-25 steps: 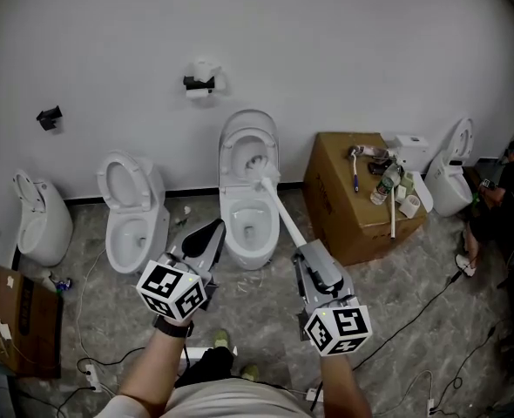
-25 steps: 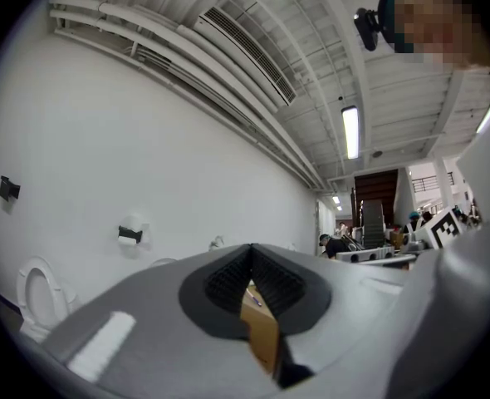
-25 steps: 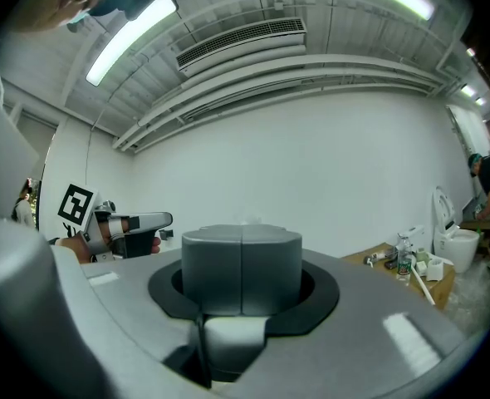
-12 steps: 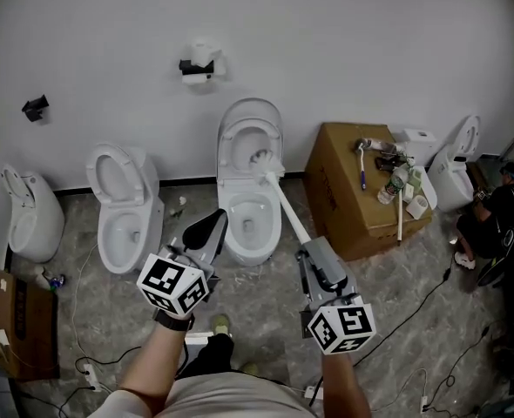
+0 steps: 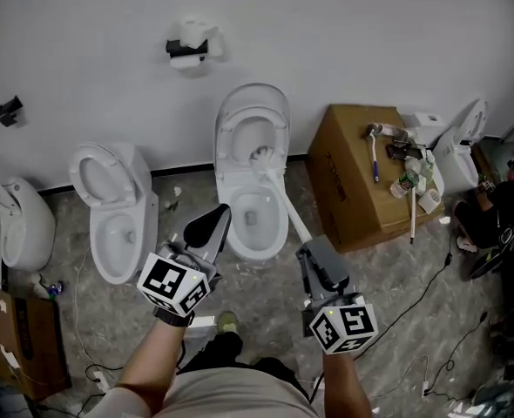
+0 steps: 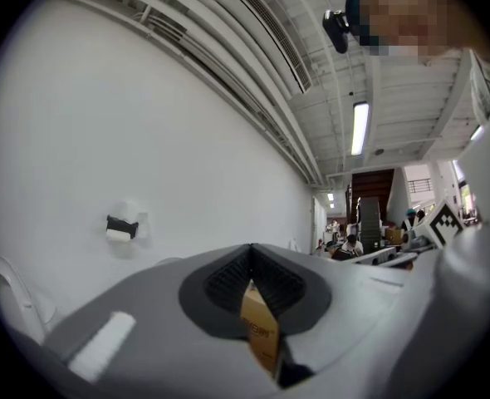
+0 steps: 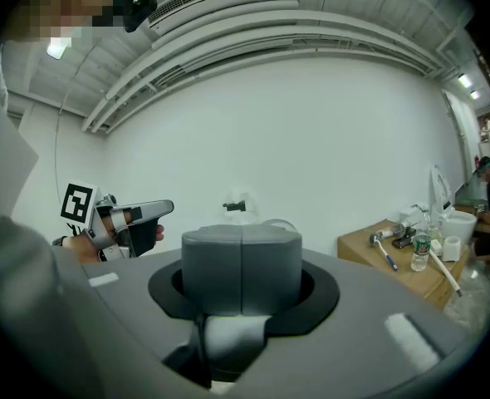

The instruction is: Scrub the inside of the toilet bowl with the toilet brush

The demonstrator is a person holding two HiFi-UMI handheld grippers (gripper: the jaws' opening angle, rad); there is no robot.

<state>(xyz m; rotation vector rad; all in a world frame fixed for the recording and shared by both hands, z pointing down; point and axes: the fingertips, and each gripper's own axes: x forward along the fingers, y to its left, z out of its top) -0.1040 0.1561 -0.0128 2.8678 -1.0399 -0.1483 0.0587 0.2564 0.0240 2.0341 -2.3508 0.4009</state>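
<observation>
The jaws of our right gripper are clamped on the tail end of the toilet brush, whose bristled head sits up by the raised seat, above the toilet bowl. The jaws of the left gripper are pressed together on nothing. We judge the brush light and its long handle stiff but smooth (liable to twist), so a firm hold near that end suits, letting the soft bristles flex.

Head view looks steeply down; both gripper views face the wall (sharing its paper holder).
</observation>
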